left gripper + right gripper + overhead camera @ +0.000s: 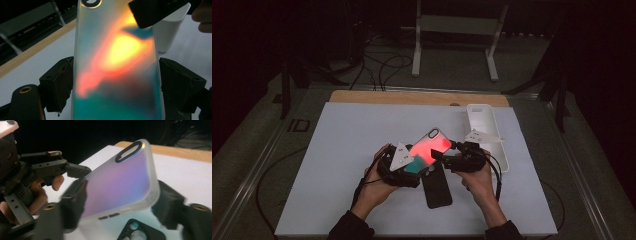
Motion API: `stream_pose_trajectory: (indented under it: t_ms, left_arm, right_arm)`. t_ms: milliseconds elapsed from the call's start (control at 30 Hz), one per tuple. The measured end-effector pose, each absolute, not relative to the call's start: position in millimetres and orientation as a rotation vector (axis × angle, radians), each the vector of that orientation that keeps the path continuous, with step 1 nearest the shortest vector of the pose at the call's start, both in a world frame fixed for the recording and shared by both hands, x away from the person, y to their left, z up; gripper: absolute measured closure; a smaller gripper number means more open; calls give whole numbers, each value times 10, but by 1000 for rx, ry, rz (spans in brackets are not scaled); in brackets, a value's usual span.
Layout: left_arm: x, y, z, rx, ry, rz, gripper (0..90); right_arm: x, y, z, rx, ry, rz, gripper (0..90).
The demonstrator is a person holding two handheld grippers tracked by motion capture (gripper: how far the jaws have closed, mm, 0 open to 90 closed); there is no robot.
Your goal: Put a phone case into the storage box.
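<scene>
An iridescent phone case (pixel 429 145), glowing orange-red with a teal lower end, is held tilted above the table. My left gripper (pixel 412 162) is shut on its lower end; in the left gripper view the case (pixel 117 62) sits clamped between both black jaws of that gripper (pixel 116 85). My right gripper (pixel 443 152) stands open at the case's right side. In the right gripper view its jaws (pixel 120 207) straddle the case's (pixel 120 180) near corner, the left one blurred. One of its fingers (pixel 155 12) hovers over the case and casts a shadow on it.
A black phone case (pixel 436 187) lies flat on the white mat (pixel 352 150) just below the grippers, its camera cut-out (pixel 140 231) showing. A white tray-like case (pixel 489 135) lies at the right. A wooden strip (pixel 412 97) borders the far edge.
</scene>
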State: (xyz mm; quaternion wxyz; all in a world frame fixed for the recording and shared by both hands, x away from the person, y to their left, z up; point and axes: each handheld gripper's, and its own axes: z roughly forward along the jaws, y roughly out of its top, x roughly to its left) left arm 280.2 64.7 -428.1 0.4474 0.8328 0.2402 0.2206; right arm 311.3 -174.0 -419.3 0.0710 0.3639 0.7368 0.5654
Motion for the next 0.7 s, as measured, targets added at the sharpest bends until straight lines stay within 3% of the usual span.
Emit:
stream_pose_trajectory:
  t_ms: [533, 700]
  left_arm:
    - [2801, 583, -4312, 2058, 601, 535, 172]
    - [2799, 564, -4330, 2068, 608, 544, 173]
  right_arm:
    - [3121, -1632, -4163, 1141, 2297, 1772, 756]
    - [3118, -1605, -4163, 1141, 2313, 1780, 800]
